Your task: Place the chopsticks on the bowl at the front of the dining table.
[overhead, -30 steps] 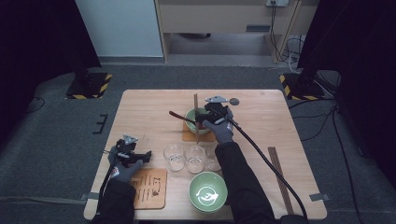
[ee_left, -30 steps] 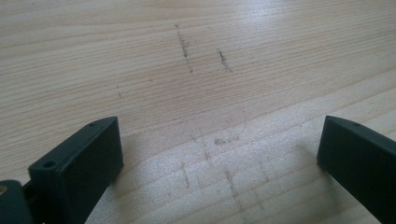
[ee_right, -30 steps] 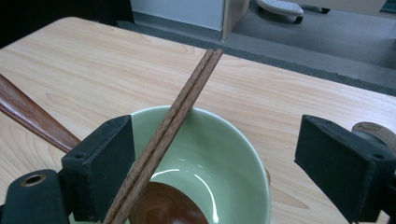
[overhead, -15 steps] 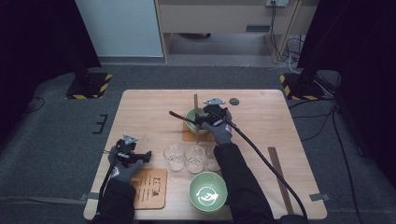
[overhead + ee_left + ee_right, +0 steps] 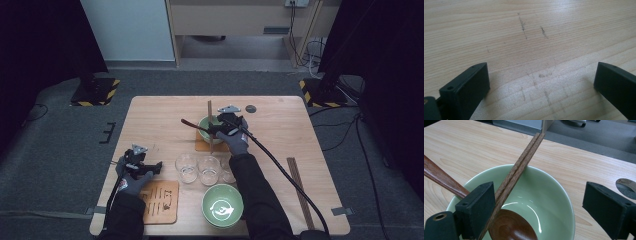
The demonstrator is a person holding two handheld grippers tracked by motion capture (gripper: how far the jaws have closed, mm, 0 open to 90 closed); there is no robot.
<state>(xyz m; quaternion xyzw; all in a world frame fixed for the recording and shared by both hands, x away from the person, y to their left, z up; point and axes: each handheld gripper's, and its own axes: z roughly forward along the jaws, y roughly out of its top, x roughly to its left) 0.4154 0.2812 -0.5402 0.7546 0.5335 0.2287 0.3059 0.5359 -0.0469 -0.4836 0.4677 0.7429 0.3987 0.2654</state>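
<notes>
High view: right tool (image 5: 223, 128) sits over the green bowl (image 5: 206, 123) at table (image 5: 165, 120) centre-back, bowl on a small wooden coaster (image 5: 203, 146). Chopsticks (image 5: 210, 122) lie across the bowl, running front-to-back; a dark wooden spoon (image 5: 192, 125) has its handle sticking out left over the rim. Left tool (image 5: 150, 167) is at front-left of table, well apart from bowl, just above a wooden board (image 5: 161, 201). Three clear glasses (image 5: 187, 167) in a row betw. the tools; second green bowl (image 5: 223, 205) at front edge. Right hand covers much of the first bowl, jaw gap hard to make out here.

Left tool view: jaws spread wide, nothing betw. them, bare scuffed table (image 5: 534, 50) below. Left tool (image 5: 541, 82) released.

Right tool view: right tool (image 5: 539, 202) jaws wide apart, released, hanging right over the green bowl (image 5: 549, 192). Chopsticks (image 5: 517, 168) rest on far rim and slant down past the inner face of the left jaw, touching or just beside it — can't tell which. Spoon (image 5: 511, 226) bowl lies inside, handle exits left, partly hidden behind left jaw. Right jaw is past bowl's rim, over table. Bowl's near side cut off by frame bottom.
</notes>
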